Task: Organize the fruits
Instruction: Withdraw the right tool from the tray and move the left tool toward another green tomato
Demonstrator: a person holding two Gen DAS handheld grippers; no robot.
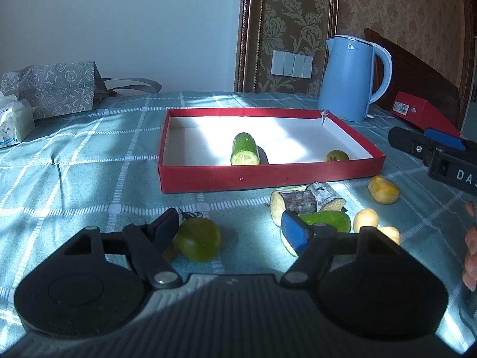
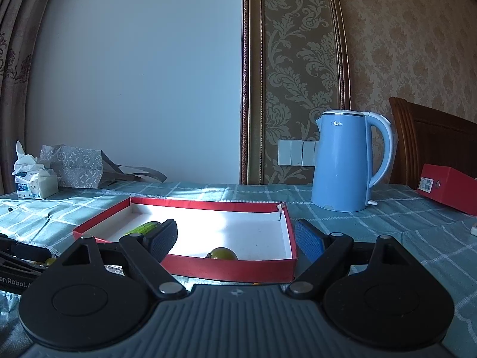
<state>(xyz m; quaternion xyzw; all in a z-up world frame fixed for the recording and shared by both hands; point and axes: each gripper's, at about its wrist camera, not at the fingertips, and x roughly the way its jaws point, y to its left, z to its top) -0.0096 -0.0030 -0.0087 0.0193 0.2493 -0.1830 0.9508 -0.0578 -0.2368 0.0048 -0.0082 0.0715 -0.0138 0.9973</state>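
A shallow red tray [image 1: 268,176] with a white floor lies on the checked cloth. In it are a cucumber piece [image 1: 245,149] and a small green fruit [image 1: 337,156]. My left gripper [image 1: 231,228] is open and low over the cloth, with a green round fruit [image 1: 198,239] just inside its left finger. To the right lie a green wedge [image 1: 326,220], grey-barked pieces [image 1: 313,200] and yellow pieces [image 1: 383,190]. My right gripper [image 2: 235,240] is open and empty, above the tray's near wall [image 2: 238,268]. It also shows in the left wrist view [image 1: 432,152].
A blue kettle [image 1: 348,77] stands behind the tray's right corner. A red box [image 1: 423,113] lies at far right. A patterned bag [image 1: 53,89] and a tissue pack [image 1: 15,122] sit at far left. A wooden headboard [image 2: 432,137] stands behind.
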